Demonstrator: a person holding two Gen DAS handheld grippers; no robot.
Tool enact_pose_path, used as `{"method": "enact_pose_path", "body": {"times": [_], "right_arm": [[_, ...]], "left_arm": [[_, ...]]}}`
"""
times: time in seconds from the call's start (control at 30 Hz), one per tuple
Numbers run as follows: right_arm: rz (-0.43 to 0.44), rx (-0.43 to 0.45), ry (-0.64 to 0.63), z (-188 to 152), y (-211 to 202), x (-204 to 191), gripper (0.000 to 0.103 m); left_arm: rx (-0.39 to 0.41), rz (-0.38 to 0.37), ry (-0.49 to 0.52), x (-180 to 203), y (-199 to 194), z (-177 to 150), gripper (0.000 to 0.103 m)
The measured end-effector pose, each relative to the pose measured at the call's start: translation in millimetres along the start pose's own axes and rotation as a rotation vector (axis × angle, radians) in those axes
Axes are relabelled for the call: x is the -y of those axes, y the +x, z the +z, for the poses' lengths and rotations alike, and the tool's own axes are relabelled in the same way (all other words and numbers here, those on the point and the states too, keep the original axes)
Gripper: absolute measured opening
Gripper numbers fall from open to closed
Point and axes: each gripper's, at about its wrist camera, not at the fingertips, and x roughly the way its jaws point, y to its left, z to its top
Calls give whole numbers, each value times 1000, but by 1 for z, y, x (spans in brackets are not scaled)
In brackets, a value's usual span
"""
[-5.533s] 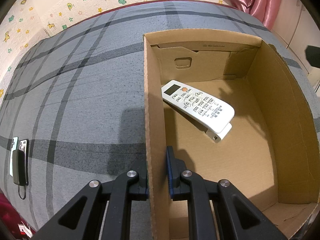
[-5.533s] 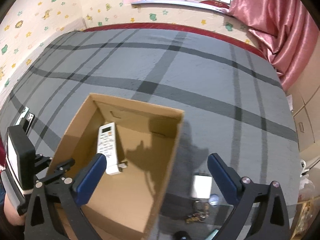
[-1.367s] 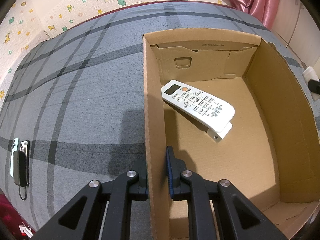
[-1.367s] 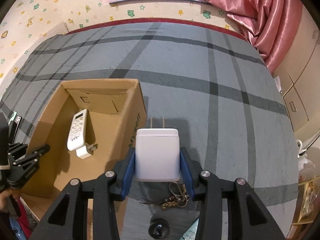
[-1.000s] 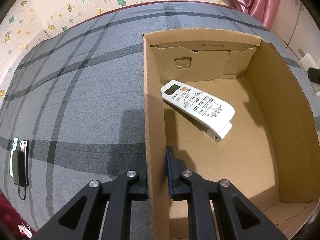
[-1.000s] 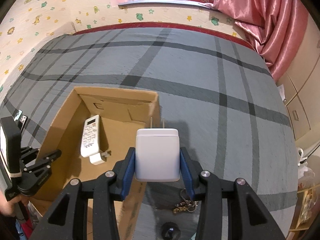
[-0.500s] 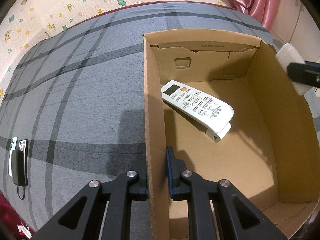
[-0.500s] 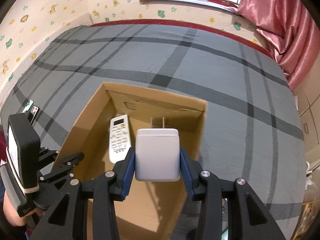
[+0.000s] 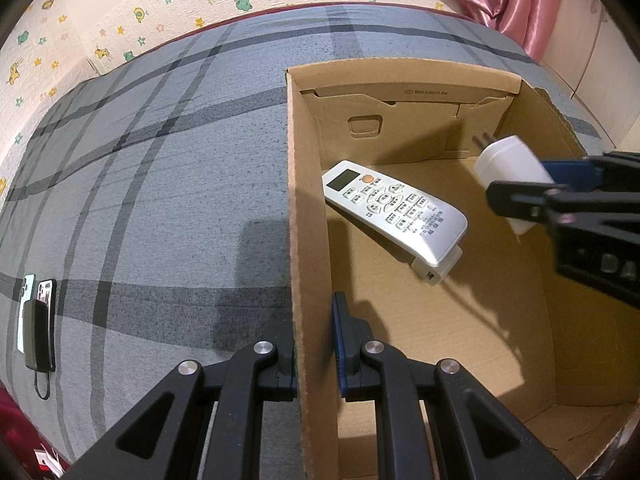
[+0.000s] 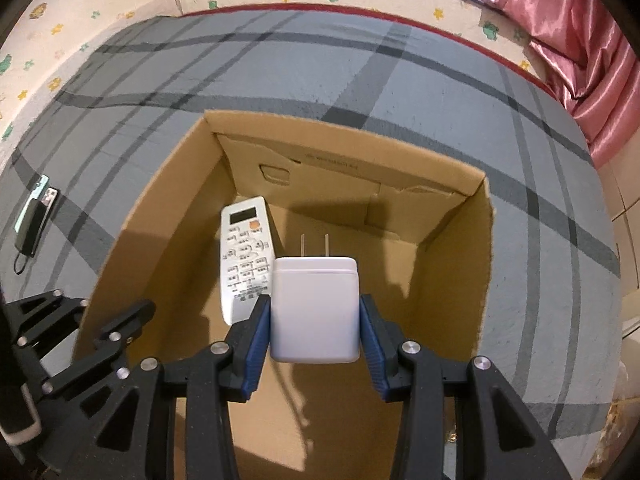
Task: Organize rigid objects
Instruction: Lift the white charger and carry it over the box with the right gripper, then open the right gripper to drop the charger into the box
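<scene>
An open cardboard box (image 9: 310,208) (image 10: 486,248) sits on a grey plaid bedspread. A white remote control (image 9: 394,212) (image 10: 246,264) lies inside on the box floor. My left gripper (image 9: 314,344) is shut on the box's left wall near its front; it also shows in the right wrist view (image 10: 116,328). My right gripper (image 10: 314,320) is shut on a white plug-in charger (image 10: 314,308) with two prongs pointing forward, held above the inside of the box. In the left wrist view the charger (image 9: 508,164) and right gripper (image 9: 520,184) come in over the right wall.
Phones with a black power bank and cable (image 9: 36,320) (image 10: 34,216) lie on the bedspread to the left of the box. A patterned wall and window lie beyond the bed, a pink curtain (image 10: 576,40) at the right.
My right gripper has carried the charger left from the bedspread beside the box to above the inside of the box. The left gripper, box and remote have not moved.
</scene>
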Motion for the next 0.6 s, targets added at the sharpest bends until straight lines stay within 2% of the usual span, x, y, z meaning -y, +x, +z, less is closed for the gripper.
{"method": "enact_pose_path", "body": {"times": [0.27, 0.6], "right_arm": [[-10, -49, 19, 2, 22, 0, 46], [-10, -67, 30, 3, 29, 1, 46]], "left_arm": [[0, -1, 0, 0, 0, 0, 14], [-1, -1, 1, -1, 1, 0, 14]]}}
